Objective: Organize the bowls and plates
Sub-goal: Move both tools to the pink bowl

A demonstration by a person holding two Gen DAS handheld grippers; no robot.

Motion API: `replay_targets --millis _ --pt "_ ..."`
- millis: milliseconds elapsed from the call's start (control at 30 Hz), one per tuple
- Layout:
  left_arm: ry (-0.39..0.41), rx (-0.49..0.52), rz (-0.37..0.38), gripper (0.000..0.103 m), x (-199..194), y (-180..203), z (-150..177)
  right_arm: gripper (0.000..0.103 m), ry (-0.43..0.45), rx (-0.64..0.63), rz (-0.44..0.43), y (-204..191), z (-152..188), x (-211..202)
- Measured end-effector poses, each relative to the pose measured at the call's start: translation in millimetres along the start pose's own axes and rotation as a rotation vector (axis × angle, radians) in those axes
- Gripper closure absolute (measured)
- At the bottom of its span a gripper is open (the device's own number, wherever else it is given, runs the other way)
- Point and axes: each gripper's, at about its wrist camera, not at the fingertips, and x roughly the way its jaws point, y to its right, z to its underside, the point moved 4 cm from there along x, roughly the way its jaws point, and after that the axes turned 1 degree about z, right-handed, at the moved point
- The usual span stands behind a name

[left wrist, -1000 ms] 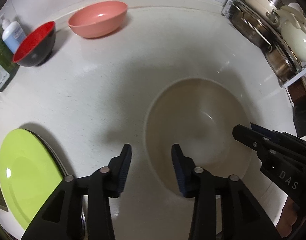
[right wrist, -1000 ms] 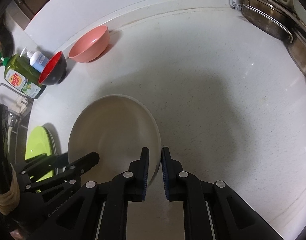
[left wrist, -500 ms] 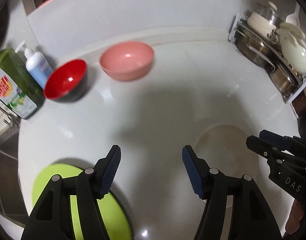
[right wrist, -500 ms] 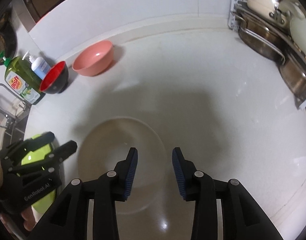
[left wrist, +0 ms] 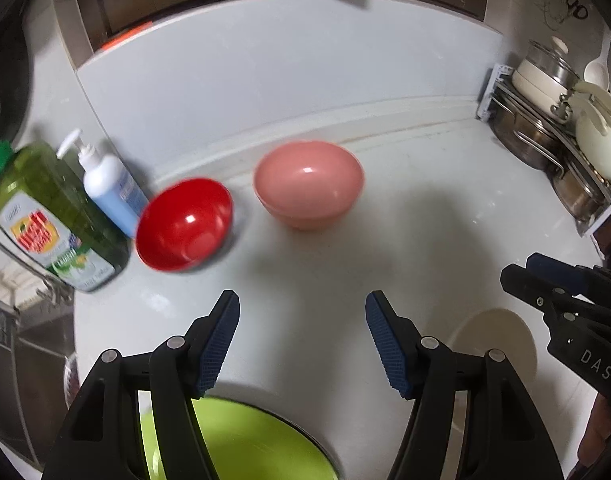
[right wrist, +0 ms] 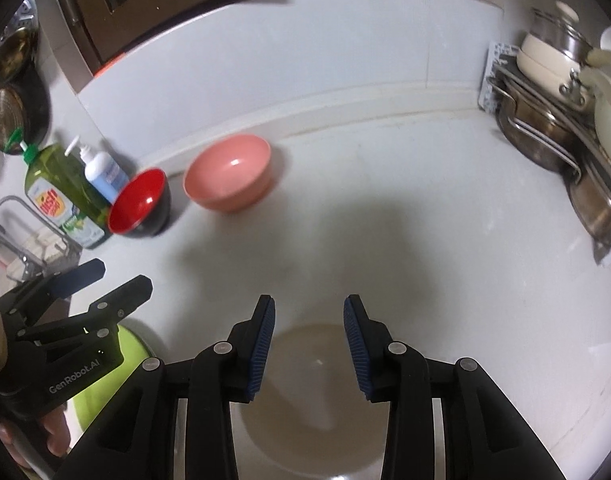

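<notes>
Seemingly stiff and glossy, the beige plate [right wrist: 317, 392] lies flat near the bench's [right wrist: 425, 220] front edge and would likely slip unless pinched at its rim; the green plate [left wrist: 241, 440] sits at the front left corner, the red bowl [left wrist: 184, 224] and pink bowl [left wrist: 308, 189] near the back edge. Both tools tilt steeply downward above the bench: the left hand-held gripper [left wrist: 302, 340] gapes wide and empty, the right hand-held gripper [right wrist: 308, 342] narrower, also empty.
</notes>
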Motion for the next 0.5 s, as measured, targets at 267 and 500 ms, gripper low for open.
replay_targets --millis 267,500 --pt "0.032 0.01 -0.033 0.038 0 -27 -31 0.066 0.036 -0.014 0.007 -19 -27 9" --pt "0.011 0.021 -0.013 0.038 22 -44 -60 0.066 0.034 -0.017 -0.009 -35 -49 24"
